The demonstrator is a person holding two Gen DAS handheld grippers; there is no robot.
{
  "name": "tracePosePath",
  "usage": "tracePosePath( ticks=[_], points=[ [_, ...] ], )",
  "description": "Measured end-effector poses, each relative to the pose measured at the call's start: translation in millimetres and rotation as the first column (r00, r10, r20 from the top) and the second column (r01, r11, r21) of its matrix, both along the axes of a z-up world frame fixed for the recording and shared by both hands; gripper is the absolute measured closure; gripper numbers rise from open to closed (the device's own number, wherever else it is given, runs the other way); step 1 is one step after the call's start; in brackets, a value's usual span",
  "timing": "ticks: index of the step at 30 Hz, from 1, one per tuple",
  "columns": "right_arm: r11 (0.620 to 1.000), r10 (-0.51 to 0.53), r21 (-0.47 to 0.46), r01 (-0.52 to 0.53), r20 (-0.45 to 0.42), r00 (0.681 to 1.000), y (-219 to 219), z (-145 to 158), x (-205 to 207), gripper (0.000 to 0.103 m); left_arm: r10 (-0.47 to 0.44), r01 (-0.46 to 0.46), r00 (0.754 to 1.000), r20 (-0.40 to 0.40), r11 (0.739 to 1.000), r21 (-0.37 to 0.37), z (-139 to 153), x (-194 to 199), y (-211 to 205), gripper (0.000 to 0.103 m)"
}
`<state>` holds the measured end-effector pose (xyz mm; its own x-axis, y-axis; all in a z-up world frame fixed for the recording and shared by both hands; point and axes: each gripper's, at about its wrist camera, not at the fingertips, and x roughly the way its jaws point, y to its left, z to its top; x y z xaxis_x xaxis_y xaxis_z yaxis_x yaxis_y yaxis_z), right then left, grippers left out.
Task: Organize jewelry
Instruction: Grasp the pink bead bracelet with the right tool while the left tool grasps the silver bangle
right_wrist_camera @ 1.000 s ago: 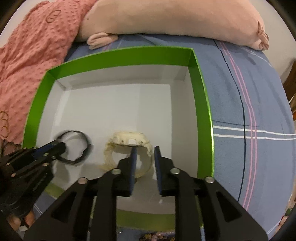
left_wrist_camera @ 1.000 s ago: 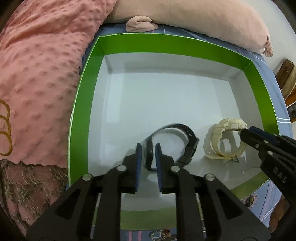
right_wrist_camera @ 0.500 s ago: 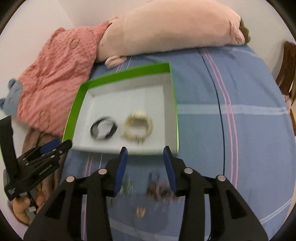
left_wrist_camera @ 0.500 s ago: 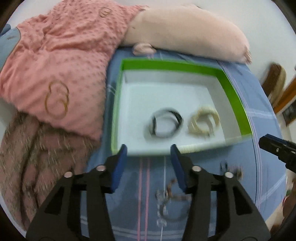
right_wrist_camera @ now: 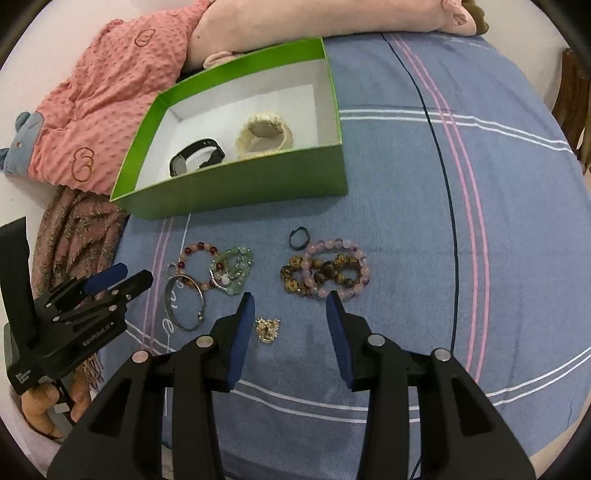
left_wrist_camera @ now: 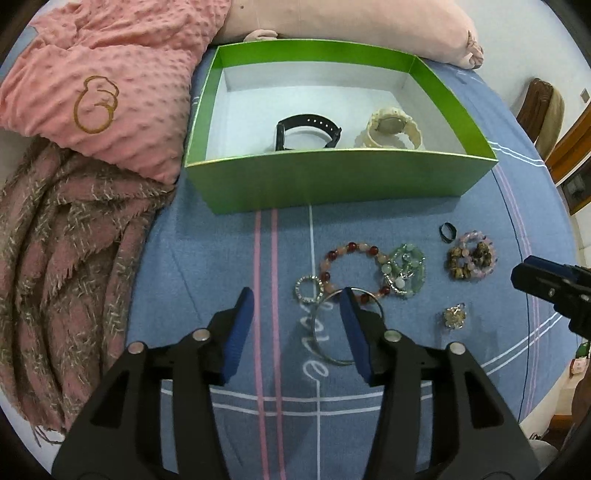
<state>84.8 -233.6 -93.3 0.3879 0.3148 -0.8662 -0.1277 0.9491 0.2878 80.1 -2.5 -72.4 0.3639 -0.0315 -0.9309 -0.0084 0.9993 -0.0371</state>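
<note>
A green box (left_wrist_camera: 332, 181) (right_wrist_camera: 240, 188) holds a black watch (left_wrist_camera: 306, 131) (right_wrist_camera: 195, 157) and a cream watch (left_wrist_camera: 389, 127) (right_wrist_camera: 264, 134). On the blue sheet in front lie a red bead bracelet (left_wrist_camera: 351, 267) (right_wrist_camera: 197, 264), a green bead bracelet (left_wrist_camera: 406, 271) (right_wrist_camera: 234, 271), a silver bangle (left_wrist_camera: 328, 332) (right_wrist_camera: 183, 304), a pink and brown bead pile (left_wrist_camera: 469, 258) (right_wrist_camera: 325, 271), a small black ring (left_wrist_camera: 447, 232) (right_wrist_camera: 299, 237) and a gold brooch (left_wrist_camera: 454, 315) (right_wrist_camera: 267, 328). My left gripper (left_wrist_camera: 297, 317) (right_wrist_camera: 123, 277) is open above the bangle. My right gripper (right_wrist_camera: 290, 319) (left_wrist_camera: 524, 273) is open over the brooch.
A pink dotted blanket (left_wrist_camera: 103, 85) and a fringed scarf (left_wrist_camera: 55, 258) lie left of the box. A pink plush pillow (left_wrist_camera: 351, 22) lies behind it. Wooden furniture (left_wrist_camera: 543, 107) stands at the right past the bed edge.
Both grippers let go of the watches, which now lie in the box. Both pulled back out of the box, opened wide and now hover over the loose jewelry.
</note>
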Motion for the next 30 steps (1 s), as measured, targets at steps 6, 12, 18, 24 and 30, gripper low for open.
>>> tracePosePath(
  ticks=[6,12,18,24,30],
  points=[
    [0.999,-0.043,-0.03,0.043,0.003,0.999,-16,-1,-1,0.062,0.036,-0.036,0.999,0.007,0.999,-0.014,3,-8,11,0.054],
    [1.0,-0.003,-0.021,0.002,-0.046,0.999,-7,-20,-5,0.062,0.052,-0.052,0.998,-0.03,0.999,-0.016,-10,-11,20,0.054],
    [0.994,0.096,-0.046,-0.098,-0.057,0.994,23,-32,-7,0.062,0.034,-0.035,0.998,-0.054,0.999,-0.021,-19,-13,14,0.051],
    [0.986,0.129,-0.103,-0.135,-0.063,0.99,38,-43,-3,0.062,0.024,-0.027,0.997,-0.078,0.999,-0.035,-29,-10,7,0.05],
    [0.993,0.017,-0.113,-0.021,-0.038,0.999,3,-37,10,0.062,0.016,-0.02,0.995,-0.095,0.999,-0.044,-36,-10,3,0.05]
  ],
)
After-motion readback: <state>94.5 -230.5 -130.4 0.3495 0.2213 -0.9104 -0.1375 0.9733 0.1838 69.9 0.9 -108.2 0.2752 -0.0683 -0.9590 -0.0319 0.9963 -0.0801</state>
